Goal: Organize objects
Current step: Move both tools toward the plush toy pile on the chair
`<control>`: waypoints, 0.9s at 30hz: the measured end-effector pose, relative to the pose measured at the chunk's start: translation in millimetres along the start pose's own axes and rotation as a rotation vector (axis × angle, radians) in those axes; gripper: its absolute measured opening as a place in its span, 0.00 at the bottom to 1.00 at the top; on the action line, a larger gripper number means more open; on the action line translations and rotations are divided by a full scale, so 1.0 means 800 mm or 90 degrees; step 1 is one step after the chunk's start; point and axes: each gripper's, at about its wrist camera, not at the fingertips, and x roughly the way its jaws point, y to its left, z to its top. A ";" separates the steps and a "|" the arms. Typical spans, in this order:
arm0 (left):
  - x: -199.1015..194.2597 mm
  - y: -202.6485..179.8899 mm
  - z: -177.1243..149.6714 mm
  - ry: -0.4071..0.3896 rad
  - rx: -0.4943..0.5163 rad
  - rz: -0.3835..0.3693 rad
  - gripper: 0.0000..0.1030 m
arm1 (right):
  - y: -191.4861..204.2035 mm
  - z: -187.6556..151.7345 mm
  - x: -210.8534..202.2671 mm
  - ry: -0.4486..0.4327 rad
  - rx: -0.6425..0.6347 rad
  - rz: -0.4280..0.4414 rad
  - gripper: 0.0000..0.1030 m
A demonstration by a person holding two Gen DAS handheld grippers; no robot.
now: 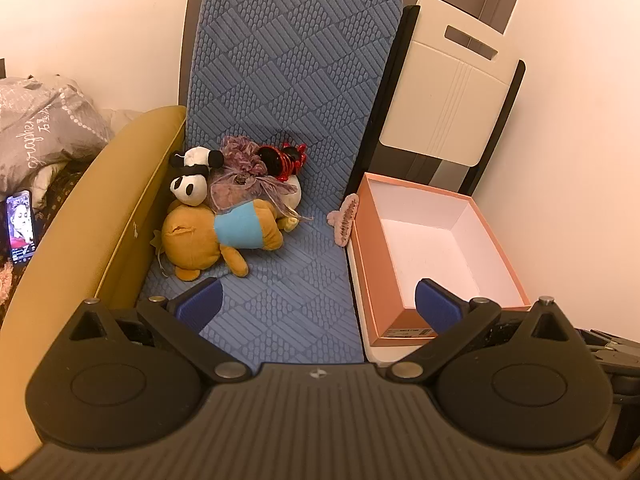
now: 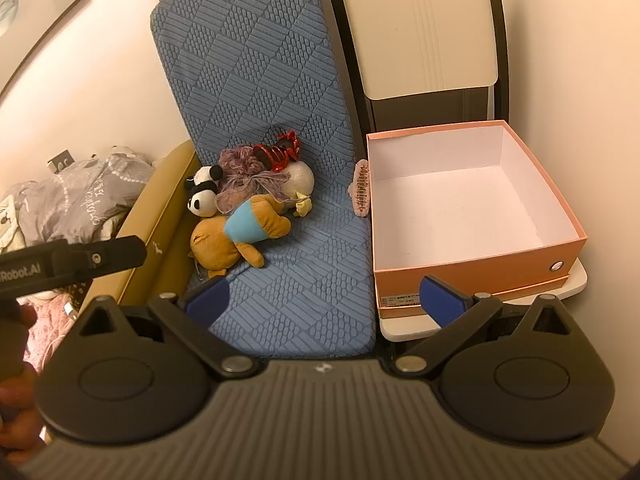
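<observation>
A pile of toys lies on the blue cushioned chair seat [image 1: 280, 288] [image 2: 304, 280]: a brown plush bear in a light blue shirt [image 1: 224, 236] [image 2: 240, 236], a panda plush [image 1: 192, 180] [image 2: 204, 196], a purple gauze pouch [image 1: 244, 176] [image 2: 244, 180], a red and black toy [image 1: 284, 160] [image 2: 278, 152] and a white ball [image 2: 300, 178]. A pink hair claw [image 1: 345, 220] [image 2: 362, 192] lies beside an open, empty orange box [image 1: 424, 240] [image 2: 460, 216]. My left gripper [image 1: 316, 304] and right gripper [image 2: 324, 300] are both open and empty, above the seat's front.
The box stands on a white folding chair [image 1: 444, 92] [image 2: 420, 28] at the right. A tan sofa arm [image 1: 100, 216] [image 2: 160, 216] borders the left. Grey bedding [image 1: 36, 128] [image 2: 80, 200] and a lit phone [image 1: 19, 228] lie beyond it. The other handheld gripper's body [image 2: 72, 260] shows at left.
</observation>
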 end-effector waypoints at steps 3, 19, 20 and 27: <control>0.004 -0.001 0.000 0.004 0.000 0.001 1.00 | -0.001 0.001 0.002 0.004 0.001 0.000 1.00; 0.033 0.006 0.003 0.030 -0.007 -0.001 1.00 | -0.013 0.012 0.023 0.021 0.020 -0.004 1.00; 0.035 0.007 0.004 0.031 -0.008 -0.001 1.00 | -0.013 0.012 0.024 0.018 0.020 -0.005 1.00; 0.056 0.017 0.011 0.042 -0.016 -0.002 1.00 | -0.013 0.017 0.043 0.028 0.022 0.008 1.00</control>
